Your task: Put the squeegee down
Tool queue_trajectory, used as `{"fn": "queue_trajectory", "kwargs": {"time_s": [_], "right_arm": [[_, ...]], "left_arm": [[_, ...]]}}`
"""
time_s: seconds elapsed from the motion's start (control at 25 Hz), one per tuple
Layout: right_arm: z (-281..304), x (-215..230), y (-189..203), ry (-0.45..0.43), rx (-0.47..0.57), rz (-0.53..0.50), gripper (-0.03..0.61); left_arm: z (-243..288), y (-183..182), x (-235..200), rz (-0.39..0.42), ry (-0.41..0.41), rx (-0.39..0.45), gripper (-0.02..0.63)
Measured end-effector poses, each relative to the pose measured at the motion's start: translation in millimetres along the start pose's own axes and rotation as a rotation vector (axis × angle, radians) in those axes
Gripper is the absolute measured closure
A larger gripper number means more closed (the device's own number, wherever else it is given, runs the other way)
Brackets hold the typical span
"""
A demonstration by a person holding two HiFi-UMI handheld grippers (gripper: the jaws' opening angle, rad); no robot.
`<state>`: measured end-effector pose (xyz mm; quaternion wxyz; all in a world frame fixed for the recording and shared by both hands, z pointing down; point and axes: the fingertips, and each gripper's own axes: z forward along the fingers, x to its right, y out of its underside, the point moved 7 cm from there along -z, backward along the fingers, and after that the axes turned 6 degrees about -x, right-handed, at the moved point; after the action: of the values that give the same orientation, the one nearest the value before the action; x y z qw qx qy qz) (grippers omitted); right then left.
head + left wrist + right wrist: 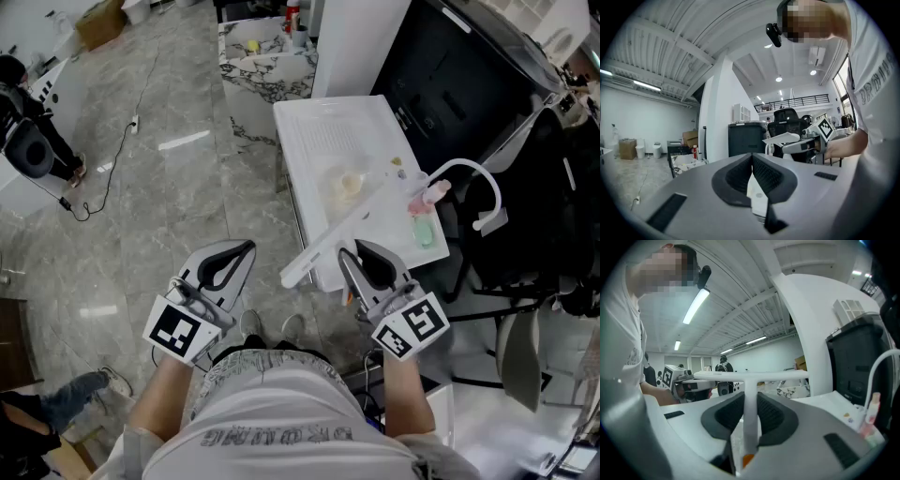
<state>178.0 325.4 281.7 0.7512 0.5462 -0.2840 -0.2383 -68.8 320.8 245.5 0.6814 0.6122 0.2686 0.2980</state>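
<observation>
Floor of grey marble point(169, 197) fills the left of the head view, with a thin cable point(111, 167) trailing across it and a person in dark clothes point(28, 141) at the far left edge.

Nearer the wearer, the left gripper point(246, 251) is held out roughly level over the floor. In the left gripper view its jaws point(752, 157) are pressed together at the tips with nothing between them.

Right of it, the right gripper point(354, 253) pinches the white squeegee point(314, 255) by its handle. The right gripper view shows the dark pads point(768, 416) clamped on either side of that handle. The T-shaped squeegee point(750, 377) has its blade lying crosswise just beyond the jaw tips. From above, the blade runs diagonally from beyond the near left corner of the white table point(319, 131) up toward the right, over the table's near part. Whether it touches the surface cannot be told.

Further right on the table stand a pink bottle point(433, 194) and a pale green thing point(424, 230). A curved white tube point(473, 169) arches beside them, in front of a black cabinet point(459, 84).
</observation>
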Motion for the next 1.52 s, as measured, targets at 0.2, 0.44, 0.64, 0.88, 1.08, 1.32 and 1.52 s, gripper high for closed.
{"fn": "queue_trajectory", "kwargs": {"time_s": [0.2,0.44,0.64,0.88,1.08,1.32,1.52], "right_arm": [[-1,2,0,0.0,-0.002,0.002,0.485],[-2,7,3,-0.014,-0.001,0.008,0.484],[-9,15,7,-0.017,-0.003,0.019,0.483],[-11,22,11,-0.018,-0.002,0.023,0.484],[-17,30,16,-0.029,-0.002,0.031,0.485],[-22,33,18,-0.034,-0.008,0.029,0.484],[-24,35,19,-0.04,-0.008,0.022,0.484]], "left_arm": [[1,-1,2,0.002,-0.003,-0.001,0.594],[6,-1,7,0.003,0.0,0.003,0.594],[11,2,12,-0.017,0.0,-0.005,0.594],[14,1,15,-0.008,-0.008,-0.009,0.594],[20,1,25,0.0,-0.012,-0.014,0.594],[22,-1,28,0.003,-0.018,-0.006,0.594],[21,0,30,0.002,-0.027,0.002,0.594]]}}
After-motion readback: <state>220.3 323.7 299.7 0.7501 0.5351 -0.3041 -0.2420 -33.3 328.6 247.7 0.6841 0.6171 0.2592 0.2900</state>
